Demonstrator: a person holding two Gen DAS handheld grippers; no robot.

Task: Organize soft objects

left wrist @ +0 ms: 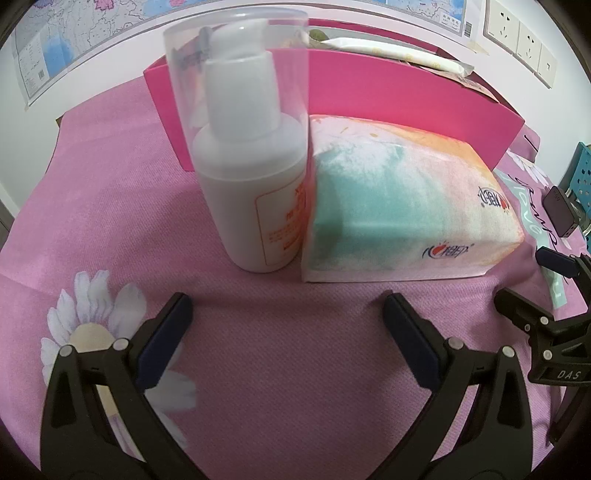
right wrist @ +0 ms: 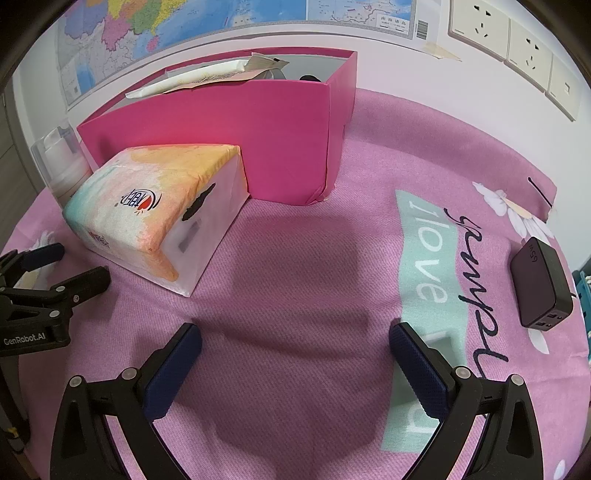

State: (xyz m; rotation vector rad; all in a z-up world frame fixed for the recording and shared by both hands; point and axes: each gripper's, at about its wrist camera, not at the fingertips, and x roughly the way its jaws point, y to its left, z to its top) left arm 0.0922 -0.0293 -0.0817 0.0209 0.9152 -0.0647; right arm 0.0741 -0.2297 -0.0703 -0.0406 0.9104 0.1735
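I see a pink flowered cloth (right wrist: 295, 258) covering the table, with a dark charger brick (right wrist: 541, 286) lying at the right edge of my right view. A map (right wrist: 221, 22) spans the wall across the top, and white wall sockets (right wrist: 517, 40) sit at upper right

Both wrist views low, close, facing pink box (left wrist: 388, 92); share tissue pack (right wrist: 155, 206)
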